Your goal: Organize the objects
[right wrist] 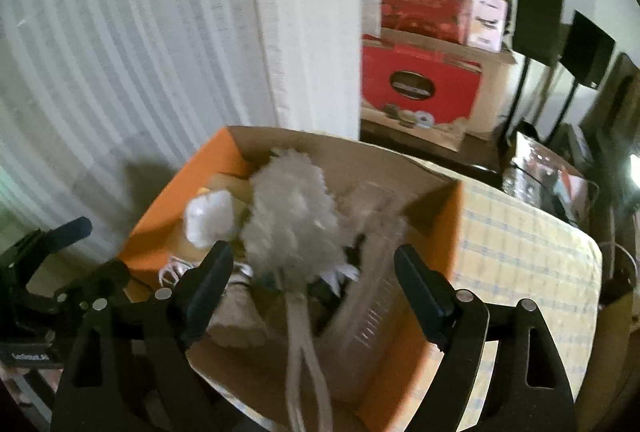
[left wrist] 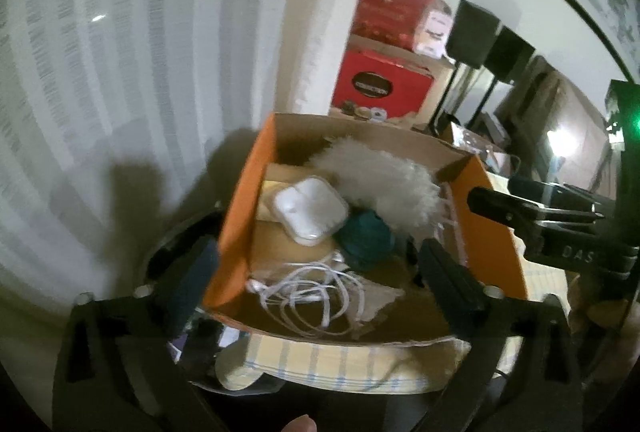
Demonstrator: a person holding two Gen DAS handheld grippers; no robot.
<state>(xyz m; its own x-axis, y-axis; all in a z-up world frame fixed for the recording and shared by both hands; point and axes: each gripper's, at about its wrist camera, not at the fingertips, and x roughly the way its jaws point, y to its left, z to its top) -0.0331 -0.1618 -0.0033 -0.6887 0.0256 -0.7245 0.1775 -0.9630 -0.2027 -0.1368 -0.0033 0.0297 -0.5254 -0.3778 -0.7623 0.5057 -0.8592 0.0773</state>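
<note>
Reaching into the orange box [left wrist: 236, 208] at frame centre with both your left gripper [left wrist: 316, 284] and right gripper [right wrist: 312, 284] spread and empty, you risk snagging the tangled white earphone cable [left wrist: 316, 292] or dragging the fluffy pompom [right wrist: 292, 220] out.

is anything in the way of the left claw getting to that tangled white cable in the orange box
Nothing visible blocks it. The white cable lies uncovered at the near end of the orange box, right between the open left claw fingers. The white case and teal bundle sit farther back.
</note>
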